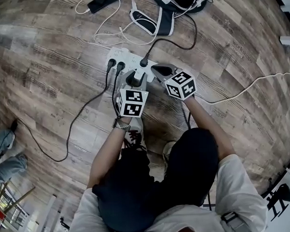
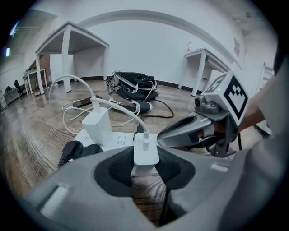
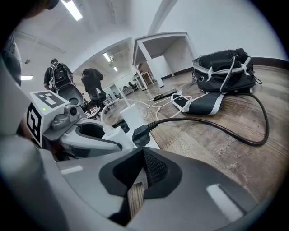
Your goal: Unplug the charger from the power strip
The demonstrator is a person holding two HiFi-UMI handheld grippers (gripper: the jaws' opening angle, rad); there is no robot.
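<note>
A white power strip (image 1: 120, 55) lies on the wooden floor with two black plugs (image 1: 114, 65) and a black cord plug (image 1: 144, 62) in it. In the left gripper view a small white charger (image 2: 145, 152) with a white cable stands in the strip (image 2: 110, 140). My left gripper (image 2: 145, 159) is shut on the charger, with a black pad against each side. A larger white adapter (image 2: 98, 126) stands behind it. My right gripper (image 1: 156, 69) rests its tip at the strip's near right end, with its jaws shut on nothing (image 3: 143, 154).
A black bag (image 1: 179, 0) and loose white cables (image 1: 111, 33) lie beyond the strip. A black cord (image 3: 226, 124) runs off to the right. The person's shoe (image 1: 135, 136) is just behind the grippers. White tables (image 2: 72, 43) and standing people (image 3: 56, 74) are farther off.
</note>
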